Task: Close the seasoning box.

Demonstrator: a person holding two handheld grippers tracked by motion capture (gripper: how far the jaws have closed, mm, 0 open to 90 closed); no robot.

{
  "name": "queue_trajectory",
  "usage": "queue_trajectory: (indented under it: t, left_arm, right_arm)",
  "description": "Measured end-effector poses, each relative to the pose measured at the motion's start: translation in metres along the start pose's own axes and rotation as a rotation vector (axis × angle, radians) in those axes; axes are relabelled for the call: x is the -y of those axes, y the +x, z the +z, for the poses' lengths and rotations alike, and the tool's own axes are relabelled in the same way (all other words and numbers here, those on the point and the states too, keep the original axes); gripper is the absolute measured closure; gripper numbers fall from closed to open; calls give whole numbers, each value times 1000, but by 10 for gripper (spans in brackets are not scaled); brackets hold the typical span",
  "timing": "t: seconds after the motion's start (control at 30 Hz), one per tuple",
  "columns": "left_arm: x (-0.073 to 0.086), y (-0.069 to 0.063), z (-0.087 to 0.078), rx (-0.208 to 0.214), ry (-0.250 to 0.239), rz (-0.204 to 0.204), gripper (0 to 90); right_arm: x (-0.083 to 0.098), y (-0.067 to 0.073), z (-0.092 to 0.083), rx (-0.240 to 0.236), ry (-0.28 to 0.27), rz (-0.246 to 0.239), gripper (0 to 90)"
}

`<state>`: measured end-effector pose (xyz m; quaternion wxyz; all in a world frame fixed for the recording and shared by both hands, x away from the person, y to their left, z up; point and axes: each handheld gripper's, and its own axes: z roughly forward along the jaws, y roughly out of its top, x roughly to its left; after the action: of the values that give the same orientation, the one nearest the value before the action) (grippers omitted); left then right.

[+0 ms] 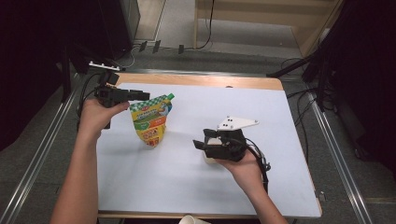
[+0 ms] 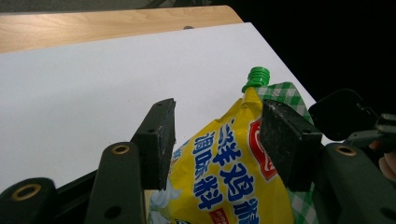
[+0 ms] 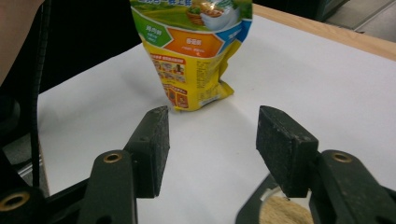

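High view first: we see the seasoning pouch [image 1: 152,120] standing upright on the white desk [image 1: 196,182], left of centre, its green cap [image 1: 171,96] at the top right corner. Our left tongs [image 1: 140,96] reach its top edge from the left; our right tongs [image 1: 200,143] hover well apart from it, over a small cup [image 1: 208,159].

Left gripper view — the pouch's yellow upper part [image 2: 229,177] sits between the jaws, which look pressed on it.

Right gripper view — the jaws stand apart with nothing between them, the pouch [image 3: 194,51] ahead, and a cup of brown powder [image 3: 280,210] below the right jaw.
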<state>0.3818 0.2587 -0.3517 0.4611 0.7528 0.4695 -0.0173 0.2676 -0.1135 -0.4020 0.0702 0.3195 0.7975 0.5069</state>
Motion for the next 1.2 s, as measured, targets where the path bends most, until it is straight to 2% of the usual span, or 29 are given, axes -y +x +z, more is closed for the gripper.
queue_trajectory:
  t: [0.23, 0.5, 1.0, 1.2]
  left_arm:
    - [0, 0, 1, -1, 5, -1, 469]
    - [1, 0, 2, 1, 12, -2, 469]
    - [2, -1, 3, -4, 17, 5, 475]
    - [2, 0, 3, -1, 15, 4, 473]
  right_arm:
    - [-4, -12, -15, 6, -13, 22, 508]
    - [-5, -27, -32, 54, -25, 32, 572]
    - [-5, -49, -62, 116, -29, 64, 874]
    - [-3, -61, -73, 143, -32, 89, 900]
